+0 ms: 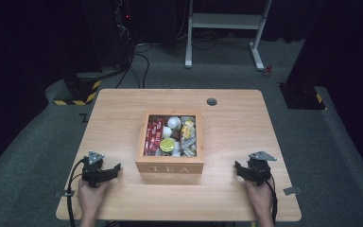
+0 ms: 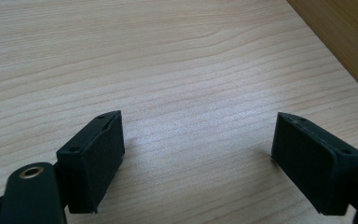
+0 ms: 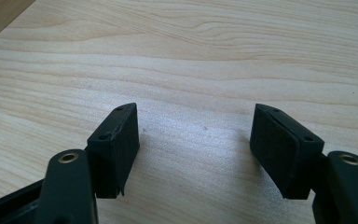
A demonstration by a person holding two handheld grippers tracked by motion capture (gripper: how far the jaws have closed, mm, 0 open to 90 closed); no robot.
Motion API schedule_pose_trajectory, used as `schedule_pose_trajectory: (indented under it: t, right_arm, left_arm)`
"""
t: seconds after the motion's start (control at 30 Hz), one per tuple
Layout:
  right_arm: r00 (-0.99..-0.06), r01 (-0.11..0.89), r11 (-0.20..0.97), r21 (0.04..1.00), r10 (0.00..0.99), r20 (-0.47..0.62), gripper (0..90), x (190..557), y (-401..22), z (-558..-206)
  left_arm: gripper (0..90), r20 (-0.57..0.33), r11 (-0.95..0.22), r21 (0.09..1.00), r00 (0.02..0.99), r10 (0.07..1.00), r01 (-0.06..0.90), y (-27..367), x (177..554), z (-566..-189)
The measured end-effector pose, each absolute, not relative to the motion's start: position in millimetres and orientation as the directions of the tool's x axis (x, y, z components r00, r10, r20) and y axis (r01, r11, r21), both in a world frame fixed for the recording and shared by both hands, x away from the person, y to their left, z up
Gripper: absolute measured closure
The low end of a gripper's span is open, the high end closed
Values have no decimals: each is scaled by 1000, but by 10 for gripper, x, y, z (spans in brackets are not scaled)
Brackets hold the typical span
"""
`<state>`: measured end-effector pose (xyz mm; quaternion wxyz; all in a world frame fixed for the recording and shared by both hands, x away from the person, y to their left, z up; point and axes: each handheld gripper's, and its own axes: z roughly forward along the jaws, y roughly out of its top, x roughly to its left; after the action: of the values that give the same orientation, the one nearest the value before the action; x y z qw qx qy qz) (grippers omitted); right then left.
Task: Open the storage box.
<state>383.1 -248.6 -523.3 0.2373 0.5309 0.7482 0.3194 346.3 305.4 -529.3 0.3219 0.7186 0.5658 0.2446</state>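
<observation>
- A wooden table [image 1: 123, 109] holds a wooden tea box [image 1: 170, 166] at its centre, lid off, packed with red sachets [image 1: 153, 135], small pods and wrapped tea bags.
- Bare tabletop lies between each tong and the box.
- The left gripper [image 1: 115, 170] rests near the box's left side, jaws released, nothing between them.
- The right gripper [image 1: 238, 168] rests near the box's right side, jaws released and empty.

white table frame [image 1: 227, 21], black cables [image 1: 137, 66], grey carpet [image 1: 38, 132]

"TEA" on the wooden box [image 1: 169, 169] front wall
</observation>
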Motion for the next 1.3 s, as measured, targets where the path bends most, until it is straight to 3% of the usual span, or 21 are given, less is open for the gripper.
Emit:
schedule_pose_trajectory:
  t: [1.3]
  right_arm:
    - [-307, 649, 221, 728, 952, -15, 319, 3823, -2464, -5231]
  left_arm:
    - [175, -1, -162, 735, 240, 971, 658, 3040, 3463, -5293]
